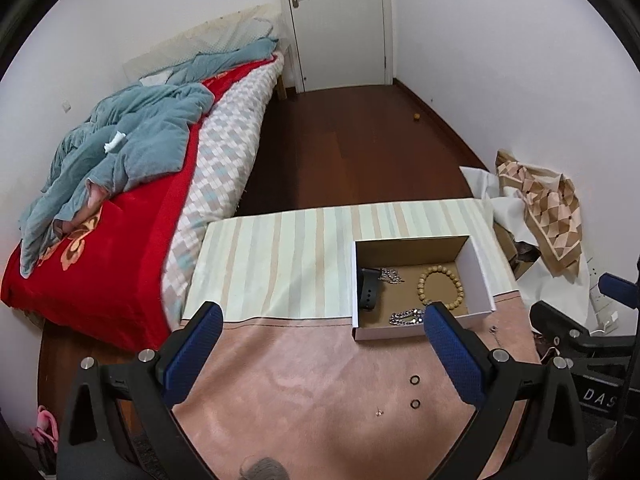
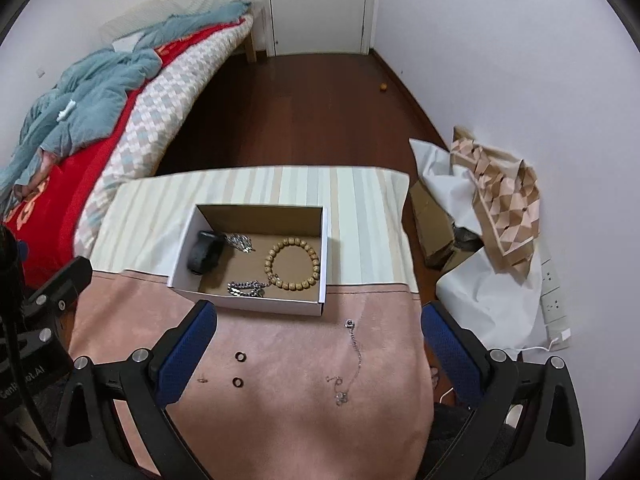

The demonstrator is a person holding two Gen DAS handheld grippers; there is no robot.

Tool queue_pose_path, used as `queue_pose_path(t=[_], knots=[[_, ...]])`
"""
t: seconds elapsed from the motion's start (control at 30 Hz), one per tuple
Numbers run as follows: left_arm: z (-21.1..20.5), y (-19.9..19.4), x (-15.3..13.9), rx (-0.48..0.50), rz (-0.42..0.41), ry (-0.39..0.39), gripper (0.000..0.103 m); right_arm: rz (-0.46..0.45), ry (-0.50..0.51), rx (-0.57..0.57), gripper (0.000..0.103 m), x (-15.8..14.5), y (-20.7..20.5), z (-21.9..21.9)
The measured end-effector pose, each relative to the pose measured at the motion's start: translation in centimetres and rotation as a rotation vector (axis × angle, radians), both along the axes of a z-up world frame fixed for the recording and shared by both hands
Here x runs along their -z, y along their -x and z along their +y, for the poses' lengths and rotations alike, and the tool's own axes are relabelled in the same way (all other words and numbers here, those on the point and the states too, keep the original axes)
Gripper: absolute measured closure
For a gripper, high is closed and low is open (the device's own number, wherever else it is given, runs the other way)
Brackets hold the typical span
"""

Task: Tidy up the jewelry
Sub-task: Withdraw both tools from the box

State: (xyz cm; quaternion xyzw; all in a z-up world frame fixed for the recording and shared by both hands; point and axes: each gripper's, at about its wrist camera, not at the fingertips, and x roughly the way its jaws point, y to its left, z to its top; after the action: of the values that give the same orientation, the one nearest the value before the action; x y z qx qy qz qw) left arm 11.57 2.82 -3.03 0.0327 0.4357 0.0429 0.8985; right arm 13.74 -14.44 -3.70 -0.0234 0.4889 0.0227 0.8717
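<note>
A white cardboard box (image 2: 182, 254) (image 1: 482, 276) stands on the cloth-covered table. Inside lie a wooden bead bracelet (image 2: 292, 258) (image 1: 440, 286), a black watch (image 2: 204, 256) (image 1: 368, 290) and two silver chains (image 2: 245, 289) (image 1: 406, 316). On the pink cloth in front lie two small black rings (image 2: 240, 356) (image 1: 415, 380), a tiny earring (image 2: 202, 379) (image 1: 379, 412) and a thin silver necklace (image 2: 354, 354). My left gripper (image 1: 320, 344) is open and empty above the pink cloth. My right gripper (image 2: 320, 344) is open and empty above the rings and necklace.
A bed (image 1: 120, 208) with a red blanket and blue quilt stands to the left. Bags and a patterned cloth (image 2: 504, 204) lie on the floor to the right, next to a power strip (image 2: 554, 300). A white door (image 1: 336, 20) is at the far end.
</note>
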Motion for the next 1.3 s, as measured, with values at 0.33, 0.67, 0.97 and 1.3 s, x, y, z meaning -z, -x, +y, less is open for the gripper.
queue_pose_path(t=[0.33,0.67,0.97,1.3], knots=[[0.2,4.6,-4.5,-0.008,-0.07,0.032,0.0,-0.098,-0.006,0.003,0.0,-5.7,5.1,-0.1],[0.2,6.2,-4.6,-0.019,-0.08,0.045,0.0,-0.112,-0.032,0.019,0.0,-6.3,7.2,-1.0],[0.2,4.4,4.4,-0.066,0.076,0.031,0.0,0.113,-0.084,0.11,0.0,6.3,5.6,-5.9],[0.0,3.6,14.3,-0.118,0.267,-0.063,0.0,0.258,-0.191,0.175,0.039,18.0,5.1,-7.9]])
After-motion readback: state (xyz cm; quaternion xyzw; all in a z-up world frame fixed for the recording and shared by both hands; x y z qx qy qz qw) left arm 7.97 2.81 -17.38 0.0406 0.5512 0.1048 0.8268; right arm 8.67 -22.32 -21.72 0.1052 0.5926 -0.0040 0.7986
